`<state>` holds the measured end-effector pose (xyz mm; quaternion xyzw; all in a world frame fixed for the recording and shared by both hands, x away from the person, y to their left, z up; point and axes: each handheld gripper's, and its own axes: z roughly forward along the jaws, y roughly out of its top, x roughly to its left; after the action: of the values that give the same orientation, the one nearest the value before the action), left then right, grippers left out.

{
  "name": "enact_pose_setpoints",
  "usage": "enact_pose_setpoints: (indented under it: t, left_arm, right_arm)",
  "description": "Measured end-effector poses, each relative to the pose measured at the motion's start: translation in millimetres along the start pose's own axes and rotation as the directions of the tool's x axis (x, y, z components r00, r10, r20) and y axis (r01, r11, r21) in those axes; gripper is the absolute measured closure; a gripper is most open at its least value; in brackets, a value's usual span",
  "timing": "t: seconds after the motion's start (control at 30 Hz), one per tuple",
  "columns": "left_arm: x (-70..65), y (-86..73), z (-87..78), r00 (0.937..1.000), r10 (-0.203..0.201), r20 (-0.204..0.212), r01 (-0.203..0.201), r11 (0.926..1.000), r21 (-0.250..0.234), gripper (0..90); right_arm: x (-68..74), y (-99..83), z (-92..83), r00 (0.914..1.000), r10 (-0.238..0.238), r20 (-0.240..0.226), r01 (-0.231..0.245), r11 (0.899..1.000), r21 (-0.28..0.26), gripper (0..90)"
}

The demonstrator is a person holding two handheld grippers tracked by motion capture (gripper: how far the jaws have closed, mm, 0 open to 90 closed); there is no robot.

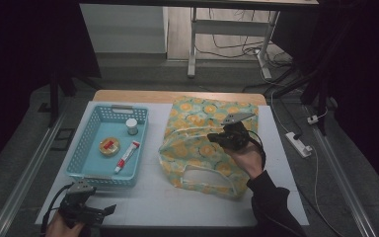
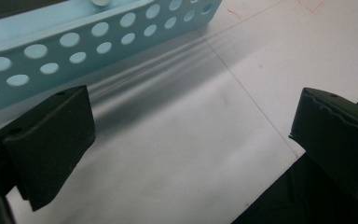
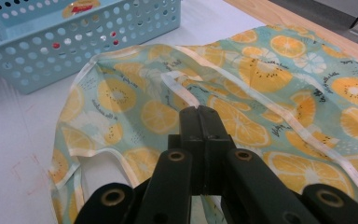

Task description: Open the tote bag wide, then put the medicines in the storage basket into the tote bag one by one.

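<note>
Right gripper view: right gripper (image 3: 199,112) fully shut on bag (image 3: 279,93) fabric.

high: above, forward-down | gripper views: close, low | shared: basket (image 1: 84,148)

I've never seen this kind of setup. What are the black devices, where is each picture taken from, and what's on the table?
A person holds a hand-operated two-jaw gripper in each hand. The high view looks down on the table; the other two cameras ride on the grippers. The left gripper rests near the table's front edge, jaws open and empty. The right gripper, jaws shut, seems to pinch the orange-print bag. A blue basket holds a small jar, a round tin and a tube.
</note>
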<state>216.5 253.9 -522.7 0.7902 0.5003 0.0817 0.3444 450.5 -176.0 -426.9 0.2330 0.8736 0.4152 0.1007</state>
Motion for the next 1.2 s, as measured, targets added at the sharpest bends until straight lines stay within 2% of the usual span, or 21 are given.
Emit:
enact_pose_setpoints:
  t: [0.37, 0.8, 1.2]
  left_arm:
    - [0.6, -0.1, -0.3, 1.0000, -0.004, 0.003, 0.004, 1.0000, -0.003, 0.0]
    - [0.8, -0.3, -0.8, 0.9998, -0.015, -0.010, 0.015, 0.9999, -0.007, 0.0]
    - [1.8, -1.3, -3.2, 0.9995, -0.028, -0.012, 0.027, 0.9992, -0.029, 0.0]
  right_arm:
    - [-2.0, 6.5, -10.4, 0.9998, 0.007, 0.018, -0.006, 0.999, -0.040, 90.0]
    - [-4.3, 3.8, -6.2, 0.9997, 0.005, 0.026, -0.005, 1.000, -0.018, 90.0]
    - [-5.7, 3.3, -7.3, 0.9996, 0.013, 0.023, -0.013, 1.000, -0.024, 90.0]
